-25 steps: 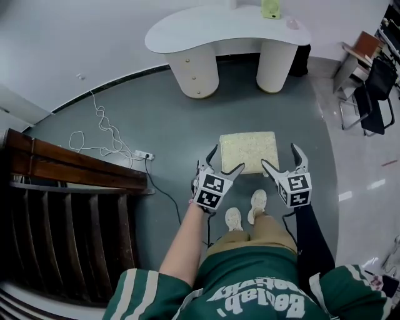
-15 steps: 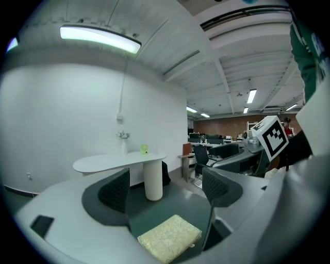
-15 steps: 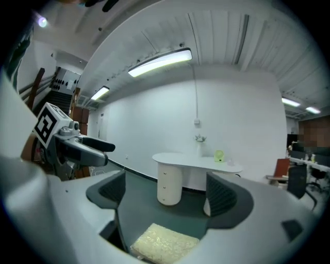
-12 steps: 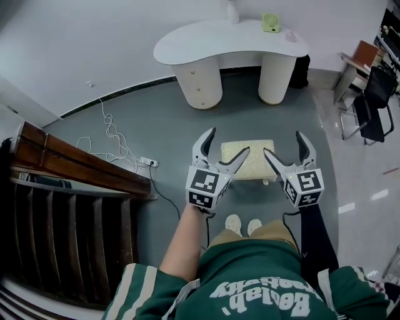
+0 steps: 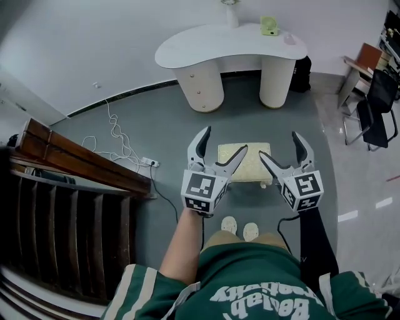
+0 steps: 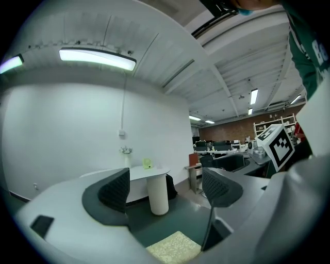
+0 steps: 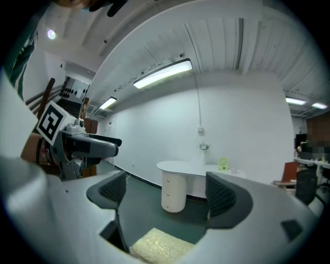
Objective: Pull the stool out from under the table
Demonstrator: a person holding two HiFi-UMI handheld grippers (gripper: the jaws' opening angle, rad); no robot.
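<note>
Head view: stool [image 5: 244, 164] stands on grey floor [image 5: 169, 119], clear of the table [image 5: 231, 44], cream cushion top facing up. Its long axis runs side to side, from left gripper [image 5: 225, 140] across to right gripper [image 5: 279, 145]; short axis points toward the table. Stool lies below & btwn the two grippers. The left one's inner jaw overlaps its left end, the right one's inner jaw its right end. Both are held above it, not touching.

Left gripper view: jaws spread wide, nothing btwn them. Stool [image 6: 174, 248] shows low & just ahead, table [image 6: 134, 172] well beyond.

Right gripper view: jaws likewise apart & empty. Stool [image 7: 161, 243] is low, slightly left of centre, table [image 7: 193, 167] well ahead.

On the table's far edge a vase [image 5: 231, 14] holds a small sprig [image 7: 204, 147]. A small green item [image 5: 270, 25] sits right of it. Person's shoes [image 5: 240, 228] are just behind the stool, nearer than both grippers.
</note>
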